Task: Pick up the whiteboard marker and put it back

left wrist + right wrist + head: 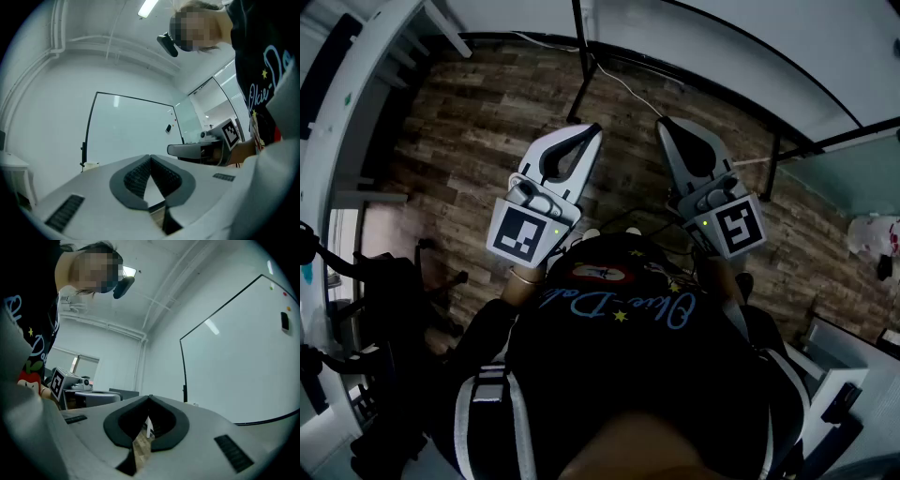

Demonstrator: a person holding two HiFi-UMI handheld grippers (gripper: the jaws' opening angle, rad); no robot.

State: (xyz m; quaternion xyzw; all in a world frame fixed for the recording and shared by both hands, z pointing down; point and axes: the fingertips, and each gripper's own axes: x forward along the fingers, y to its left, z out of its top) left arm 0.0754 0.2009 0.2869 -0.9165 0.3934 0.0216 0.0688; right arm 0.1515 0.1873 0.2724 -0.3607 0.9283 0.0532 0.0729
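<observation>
Head view: left gripper point(592, 130) and right gripper point(665, 123) both pinched closed, empty, over floor point(469, 112). No marker visible, pickup not started. Guessing next move is hunting near whiteboard point(131, 133).

— What is worn?
— A black top point(619, 352) is worn, lettered across the chest in pale blue script, with small yellow stars and a red-rimmed patch above. Grey-white stripes point(490, 403) are seen on dark clothing at the lower left of the frame.
— And the tools?
— The left gripper point(590, 130) and right gripper point(664, 123) are cased in white-grey shells and lined with ribbed black pads point(136, 176). Each is fitted with a white cube point(523, 234) printed with black squares, and a green light point(555, 232) is lit beside it.
</observation>
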